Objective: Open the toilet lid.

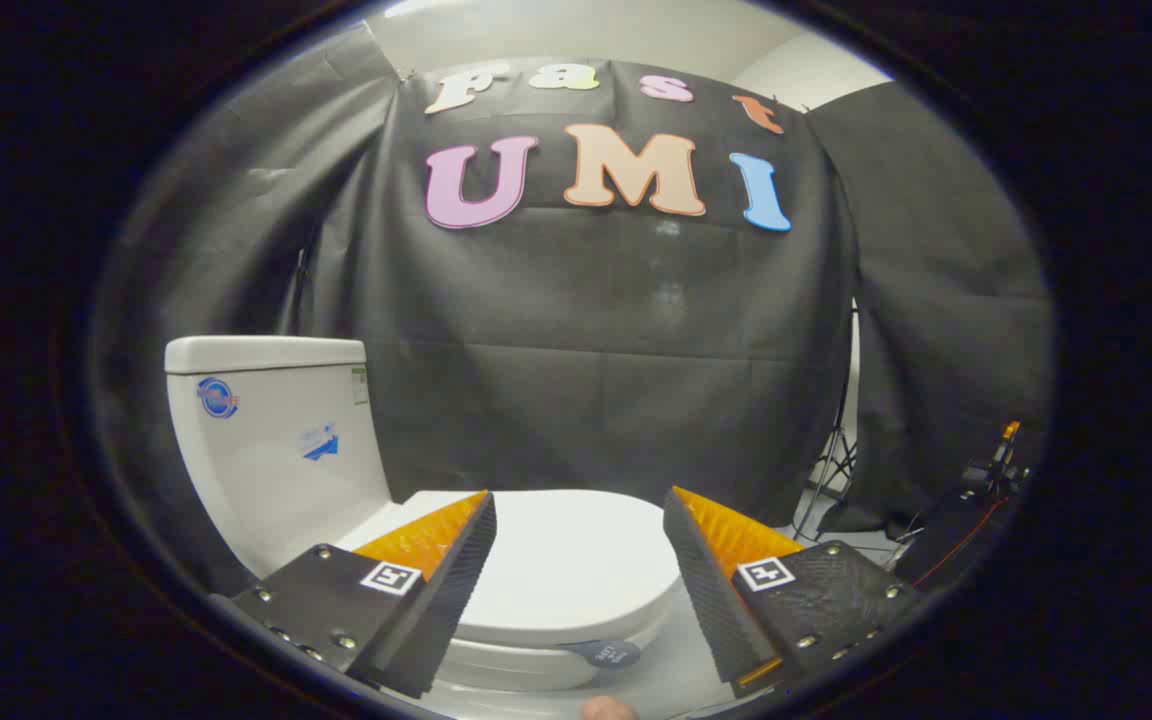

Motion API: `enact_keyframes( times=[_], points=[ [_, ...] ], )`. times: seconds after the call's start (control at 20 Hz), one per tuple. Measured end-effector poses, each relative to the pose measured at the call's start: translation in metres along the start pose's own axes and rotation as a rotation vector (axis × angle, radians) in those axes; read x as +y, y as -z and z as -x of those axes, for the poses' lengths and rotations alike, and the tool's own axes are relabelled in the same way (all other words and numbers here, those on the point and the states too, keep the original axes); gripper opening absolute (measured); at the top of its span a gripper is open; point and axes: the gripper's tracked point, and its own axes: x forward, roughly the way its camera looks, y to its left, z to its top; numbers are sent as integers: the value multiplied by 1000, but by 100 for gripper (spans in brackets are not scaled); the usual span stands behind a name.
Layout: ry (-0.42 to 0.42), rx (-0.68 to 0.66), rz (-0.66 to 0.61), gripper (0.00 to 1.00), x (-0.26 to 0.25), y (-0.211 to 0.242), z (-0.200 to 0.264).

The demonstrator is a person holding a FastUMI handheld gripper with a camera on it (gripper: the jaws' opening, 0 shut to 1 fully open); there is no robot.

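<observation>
Hand-held gripper (pixel 576 540), gripper view: fingers stand wide apart, nothing between the pads, no contact with anything. Both fingers hang above and in front of the toilet, aimed across it toward the booth's cloth wall.

Toilet lid (pixel 556 570): closed, lying flat on the seat, seen through the gap between the two fingers and just beyond them. Its front rim sits below the fingertips. A small dark round sticker (pixel 608 653) sits on the front of the bowl just under the lid's edge; text not legible.

Tank (pixel 271 430) stands upright beyond the left finger, at the lid's hinge end, so the lid will swing up toward it. Judgement: the gripper faces the toilet from the side of the bowl, with the free front edge lying toward the right finger.

Judgement: wide opening suits a reach for the lid's rim, either to pinch the edge or hook one finger beneath it. Task not yet begun; approach stage.

Beyond the right finger: a stand's legs (pixel 831 475) on the floor against the cloth, and some cabled equipment (pixel 986 480), well apart from the toilet.

A pale rounded shape (pixel 606 708) shows below the bowl; cannot tell what it is.
</observation>
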Motion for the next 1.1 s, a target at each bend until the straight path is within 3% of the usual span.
enact_keyframes(
  times=[0.75, 1.1],
  points=[
    [2, -14, 27, 99, -5, -3, 1],
    [49, 26, -20, 99, -29, 8, -2]
  ],
)
